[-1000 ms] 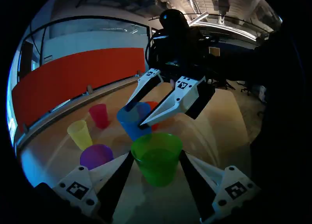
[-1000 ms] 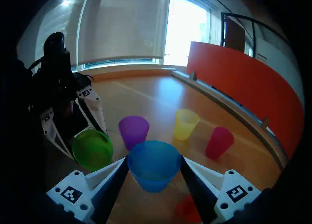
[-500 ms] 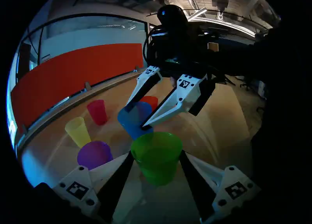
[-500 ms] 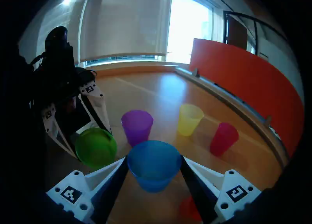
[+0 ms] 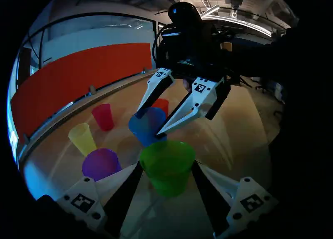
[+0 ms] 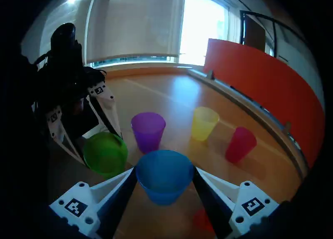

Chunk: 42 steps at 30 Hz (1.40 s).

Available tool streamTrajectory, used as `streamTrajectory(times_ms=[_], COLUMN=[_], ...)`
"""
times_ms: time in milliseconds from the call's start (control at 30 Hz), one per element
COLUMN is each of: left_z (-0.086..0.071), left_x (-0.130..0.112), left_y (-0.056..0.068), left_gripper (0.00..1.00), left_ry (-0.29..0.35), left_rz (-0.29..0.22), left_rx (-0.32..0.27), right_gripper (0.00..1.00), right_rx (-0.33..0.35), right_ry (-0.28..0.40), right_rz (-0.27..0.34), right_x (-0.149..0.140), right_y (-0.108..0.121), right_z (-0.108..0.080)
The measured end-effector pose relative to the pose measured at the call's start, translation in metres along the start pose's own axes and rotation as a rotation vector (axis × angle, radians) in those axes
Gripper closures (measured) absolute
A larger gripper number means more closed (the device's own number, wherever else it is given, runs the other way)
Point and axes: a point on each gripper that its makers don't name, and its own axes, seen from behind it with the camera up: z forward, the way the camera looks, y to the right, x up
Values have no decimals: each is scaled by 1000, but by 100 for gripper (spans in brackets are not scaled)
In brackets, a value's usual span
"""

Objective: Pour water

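Hoisting two cups here, Dana: the left gripper (image 5: 166, 167) has its fingers pinching the green cup (image 5: 167, 176) on both sides, and the right gripper (image 6: 164, 172) clamps the blue cup (image 6: 165, 185) the same way.

Agreed, Sam. Both cups look raised off the table (image 6: 166, 93), mouths up, blue just beyond green, rims near but apart. The purple cup (image 6: 148, 130), yellow cup (image 6: 204, 122) and pink cup (image 6: 240, 144) stand behind them on the table.

So it's the line-up before the pour, I'd say. Nothing is tipping yet.

And the water? I can't make out a level in either cup. The next move calls for one rim brought over the other's mouth, then a slow roll of the wrist. Tilt too early and it lands on the table.
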Motion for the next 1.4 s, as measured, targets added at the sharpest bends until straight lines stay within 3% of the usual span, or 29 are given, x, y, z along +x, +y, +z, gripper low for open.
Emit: streamTrajectory(times_ms=[1400], left_z=[-6], left_x=[-17], left_y=[-9], left_gripper=[15], left_ry=[-67], left_rz=[9], left_rx=[14], right_gripper=[4], right_rx=[16], right_ry=[-35], right_rz=[-8], right_x=[-9], right_y=[-8], right_z=[5])
